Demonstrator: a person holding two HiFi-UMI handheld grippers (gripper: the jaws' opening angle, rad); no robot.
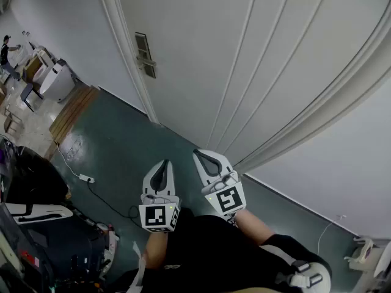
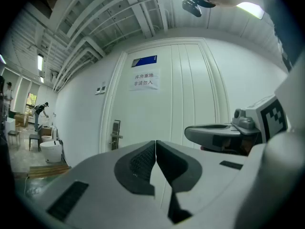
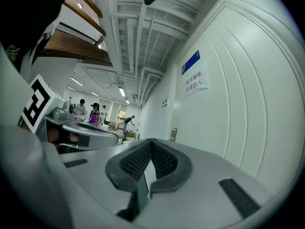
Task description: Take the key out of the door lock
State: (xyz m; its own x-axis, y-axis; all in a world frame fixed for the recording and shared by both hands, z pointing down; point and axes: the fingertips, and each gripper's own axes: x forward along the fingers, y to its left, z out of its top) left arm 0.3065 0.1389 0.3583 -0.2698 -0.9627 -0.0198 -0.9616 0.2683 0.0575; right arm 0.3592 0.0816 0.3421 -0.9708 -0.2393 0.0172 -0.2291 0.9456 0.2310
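Observation:
A white panelled door (image 1: 244,60) stands ahead, with a metal lock plate and handle (image 1: 145,55) near its left edge. The same lock plate (image 2: 115,134) shows small in the left gripper view, and in the right gripper view the lock plate (image 3: 173,134) is far off. No key can be made out at this distance. My left gripper (image 1: 162,165) and right gripper (image 1: 204,155) are held low side by side, well short of the door, both shut with nothing between the pads.
A white door frame (image 1: 125,54) runs beside the lock. Paper signs (image 2: 144,79) hang on the door. A cable and power strip (image 1: 86,178) lie on the green floor at left. Bags and gear (image 1: 36,224) sit at lower left. People (image 3: 86,109) stand far down the hall.

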